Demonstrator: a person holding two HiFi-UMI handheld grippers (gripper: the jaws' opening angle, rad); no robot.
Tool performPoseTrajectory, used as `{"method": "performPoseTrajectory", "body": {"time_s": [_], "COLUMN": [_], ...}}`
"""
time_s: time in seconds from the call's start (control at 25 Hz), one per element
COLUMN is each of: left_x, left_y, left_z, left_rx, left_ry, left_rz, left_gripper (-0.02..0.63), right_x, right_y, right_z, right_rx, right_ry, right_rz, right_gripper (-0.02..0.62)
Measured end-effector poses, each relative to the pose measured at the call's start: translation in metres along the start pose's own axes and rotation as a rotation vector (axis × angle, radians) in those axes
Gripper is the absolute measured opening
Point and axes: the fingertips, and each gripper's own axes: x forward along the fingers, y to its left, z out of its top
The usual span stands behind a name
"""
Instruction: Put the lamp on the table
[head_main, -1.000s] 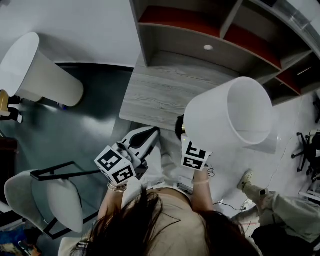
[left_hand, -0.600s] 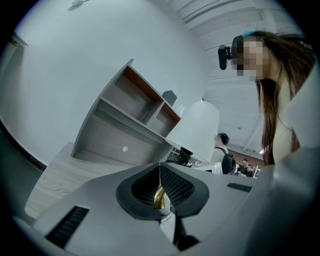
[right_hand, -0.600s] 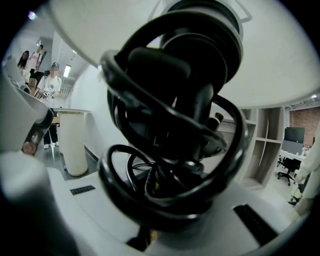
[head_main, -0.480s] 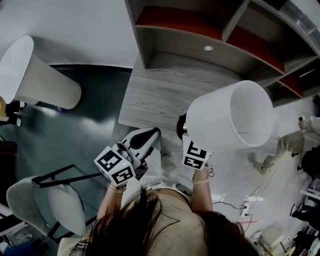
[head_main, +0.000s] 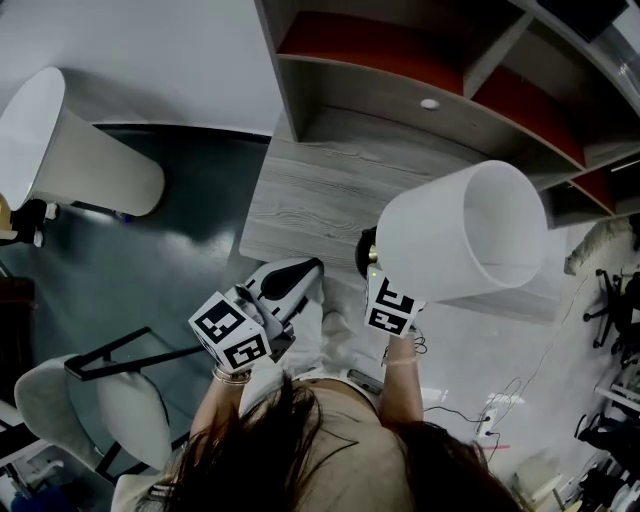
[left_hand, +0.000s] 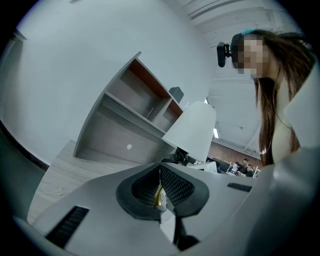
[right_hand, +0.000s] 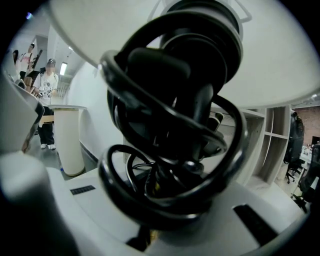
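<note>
**Both your grippers are squeezing closed**

You are holding both arms bent in front of you, side by side. Your left gripper (head_main: 305, 270) is pointing forward with its jaws pressed together on nothing. Your right gripper (head_main: 372, 275) is squeezing tight on the lamp (head_main: 460, 235) and holding it up.

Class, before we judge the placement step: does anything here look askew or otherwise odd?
Yes. The lamp is tilted rather than upright. The right gripper holds it in the air, not yet set on the table, with the shade's open mouth showing. Its black cord is bunched in loops under the shade.
</note>
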Motion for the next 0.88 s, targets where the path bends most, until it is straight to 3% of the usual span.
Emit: {"method": "performPoseTrajectory", "body": {"time_s": [0.88], "left_x": [-0.001], "left_y": [0.047], "left_z": [0.01], "left_rx": [-0.006], "left_ry": [0.047], "left_rz": [0.034], "left_gripper": [0.014], "right_x": [0.056], "right_y": [0.008], "right_z": [-0.02], "right_rx": [-0.004], "right_ry": [0.037], "right_rz": [-0.039], "right_gripper": [0.018]}}
